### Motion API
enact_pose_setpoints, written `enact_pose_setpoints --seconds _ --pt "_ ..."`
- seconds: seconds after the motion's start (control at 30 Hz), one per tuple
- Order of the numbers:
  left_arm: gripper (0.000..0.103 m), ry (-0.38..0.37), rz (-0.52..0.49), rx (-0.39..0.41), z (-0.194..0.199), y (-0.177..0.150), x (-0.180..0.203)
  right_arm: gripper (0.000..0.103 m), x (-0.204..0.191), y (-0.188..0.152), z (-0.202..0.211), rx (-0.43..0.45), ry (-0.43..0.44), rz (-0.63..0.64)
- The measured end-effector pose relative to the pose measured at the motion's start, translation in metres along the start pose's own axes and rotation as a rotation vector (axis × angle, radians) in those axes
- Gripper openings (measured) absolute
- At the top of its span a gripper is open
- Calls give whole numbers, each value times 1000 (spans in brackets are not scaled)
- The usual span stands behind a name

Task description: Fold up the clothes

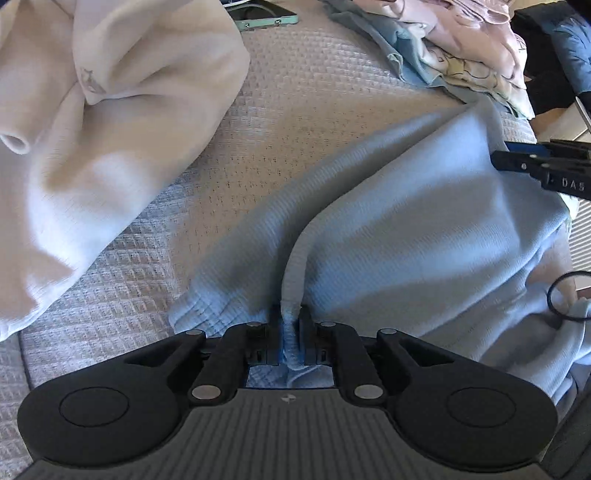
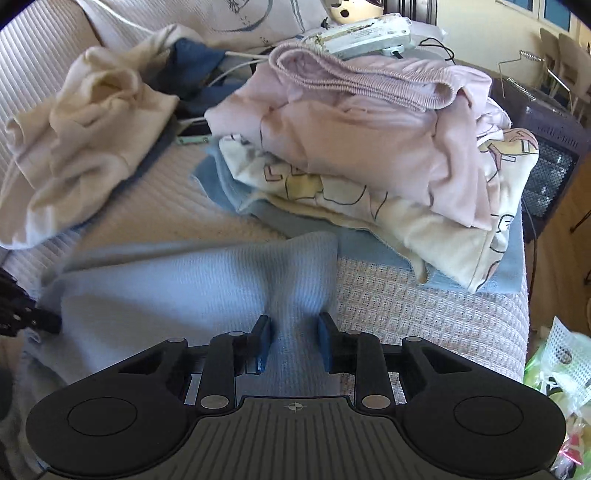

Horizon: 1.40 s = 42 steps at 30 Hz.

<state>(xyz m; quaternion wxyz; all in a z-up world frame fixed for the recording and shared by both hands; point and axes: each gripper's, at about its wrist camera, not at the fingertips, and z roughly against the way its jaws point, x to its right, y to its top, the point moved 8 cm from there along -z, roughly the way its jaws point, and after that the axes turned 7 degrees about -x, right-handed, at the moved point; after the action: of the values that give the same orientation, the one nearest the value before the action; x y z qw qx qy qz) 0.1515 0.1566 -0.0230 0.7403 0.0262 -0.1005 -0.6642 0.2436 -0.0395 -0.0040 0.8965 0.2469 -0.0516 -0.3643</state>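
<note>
Blue garment (image 1: 424, 221) pinched in left gripper (image 1: 291, 332), lying between right gripper's (image 2: 293, 341) parted fingers.

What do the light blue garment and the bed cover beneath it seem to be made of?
Light blue garment: soft matte knit, probably cotton; fine ribbed weave and limp folds. Bed cover: waffle-weave fabric, matte, likely cotton; its grid of small raised squares shows.

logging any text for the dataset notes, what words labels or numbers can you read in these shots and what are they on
"DAS" in white letters, cut off by the frame edge, on the black body of the right tongs in the left wrist view.
Dark marks on the printed cream garment in the folded pile: not readable as words.
Print on the white power strip behind the pile: too small to read.
</note>
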Motion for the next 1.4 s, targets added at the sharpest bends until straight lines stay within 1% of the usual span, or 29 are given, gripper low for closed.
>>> enact_pose_setpoints --seconds 0.07,0.13,0.23,0.33,0.4,0.43,0.47,0.53,0.57,0.6,0.63,0.67,0.7,0.73,0.77,0.83,0.9,0.93,1.0,1.03,1.07,1.1,1.13,1.17,1.2,1.23,1.3,1.33,1.4 --pt "9 -10 23 -2 2 1 -2 27 -1 -1 -5 -3 -20 5" --pt "10 -9 33 19 13 1 -1 28 -1 -1 0 0 -23 -2" --pt "12 -53 70 71 44 -8 1 28 5 -2 26 33 -16 -32" --pt "21 -97 82 120 76 -23 8 29 8 -19 64 63 -26 -33" --pt "24 -111 39 150 94 -37 21 29 9 -33 87 75 -33 -37" --pt "28 -123 18 157 101 -45 28 29 10 -41 98 77 -38 -39" --pt "33 -146 -8 157 104 -52 40 29 8 -50 108 72 -36 -44" --pt "40 -199 -69 147 106 -67 70 29 8 -74 125 48 -13 -64" --pt "44 -222 -117 136 105 -76 88 30 8 -86 134 36 -2 -74" --pt "47 -229 -169 128 101 -83 105 30 7 -99 140 19 0 -78" --pt "54 -228 -219 123 95 -90 119 33 7 -112 146 1 1 -82" --pt "58 -226 -269 118 90 -97 134 37 7 -125 151 -16 2 -86" --pt "58 -225 -319 113 84 -103 148 38 3 -127 150 -30 -6 -88" --pt "58 -212 -366 121 78 -106 162 38 1 -137 154 -33 -17 -95" --pt "58 -193 -411 137 70 -107 175 38 0 -146 159 -28 -23 -100" --pt "55 -124 -489 173 55 -104 193 38 -1 -159 167 -25 -31 -124" --pt "47 -47 -548 208 44 -98 204 38 -2 -171 172 -25 -36 -153" --pt "42 -32 -566 212 41 -96 206 38 -4 -174 174 -26 -41 -156" --pt "36 -15 -600 213 33 -92 211 38 -9 -181 176 -27 -46 -156" --pt "25 -6 -617 213 29 -90 213 40 -11 -185 178 -28 -43 -152" --pt "12 -16 -606 203 28 -90 212 45 -13 -188 177 -34 -40 -150" --pt "10 -45 -577 193 30 -91 210 49 -15 -189 175 -44 -41 -143" --pt "9 -86 -545 189 36 -94 208 55 -17 -191 173 -54 -41 -137" --pt "9 -121 -512 191 44 -97 203 59 -19 -193 171 -67 -44 -123" --pt "8 -151 -479 198 52 -100 198 61 -20 -194 168 -80 -48 -110" --pt "8 -165 -458 208 61 -103 191 62 -20 -194 165 -100 -52 -109" --pt "8 -141 -434 242 80 -112 172 65 -18 -195 157 -146 -61 -114" --pt "8 -134 -419 251 86 -115 163 70 -15 -197 149 -197 -59 -127" --pt "8 -122 -383 265 95 -119 145 71 -17 -192 136 -234 -40 -142"
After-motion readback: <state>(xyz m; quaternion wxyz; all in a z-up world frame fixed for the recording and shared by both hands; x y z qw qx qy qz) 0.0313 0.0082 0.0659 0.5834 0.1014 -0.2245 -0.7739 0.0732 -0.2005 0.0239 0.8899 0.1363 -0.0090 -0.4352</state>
